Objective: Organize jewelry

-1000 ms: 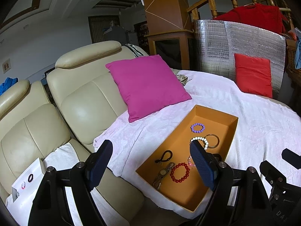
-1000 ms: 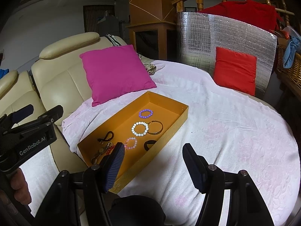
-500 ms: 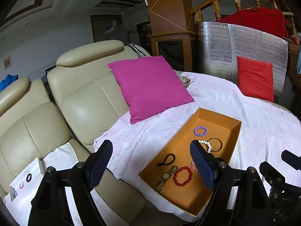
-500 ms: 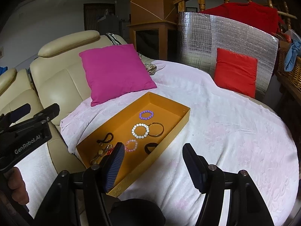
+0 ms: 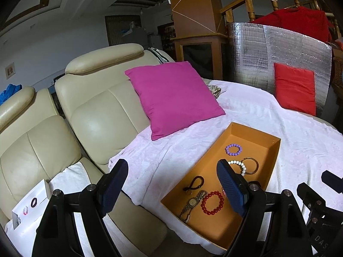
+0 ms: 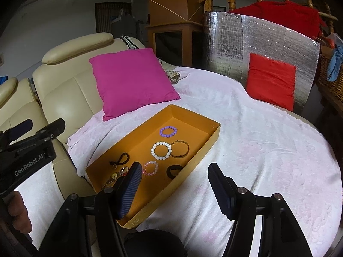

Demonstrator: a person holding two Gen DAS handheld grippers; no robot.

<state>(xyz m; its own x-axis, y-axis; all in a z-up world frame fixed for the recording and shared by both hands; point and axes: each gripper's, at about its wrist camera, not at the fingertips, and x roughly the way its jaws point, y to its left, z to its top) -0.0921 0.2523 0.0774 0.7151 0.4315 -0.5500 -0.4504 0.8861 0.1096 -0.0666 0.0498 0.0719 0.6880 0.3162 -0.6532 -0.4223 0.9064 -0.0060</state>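
Note:
An orange tray (image 5: 205,167) (image 6: 139,147) lies on a pale pink blanket. It holds a purple bead bracelet (image 5: 226,150) (image 6: 161,131), a white bead bracelet (image 6: 152,151), a gold bangle (image 6: 188,148), a pink bead bracelet (image 6: 144,169), a black band (image 6: 168,171), a red bead bracelet (image 5: 202,203), a watch (image 5: 191,202) and a black hair tie (image 5: 202,181). My left gripper (image 5: 171,167) hovers open and empty over the tray's near left side. My right gripper (image 6: 175,169) is open and empty above the tray's near right edge.
A magenta pillow (image 6: 133,79) leans on the cream sofa (image 5: 96,111) behind the tray. A red pillow (image 6: 271,81) rests against a silver foil panel (image 6: 235,40) at the back. A white card (image 5: 30,205) with small rings lies on the left seat. Open blanket (image 6: 268,150) spreads right of the tray.
Both views have drifted very slightly. The jewelry lies as before, and both grippers stay open and empty.

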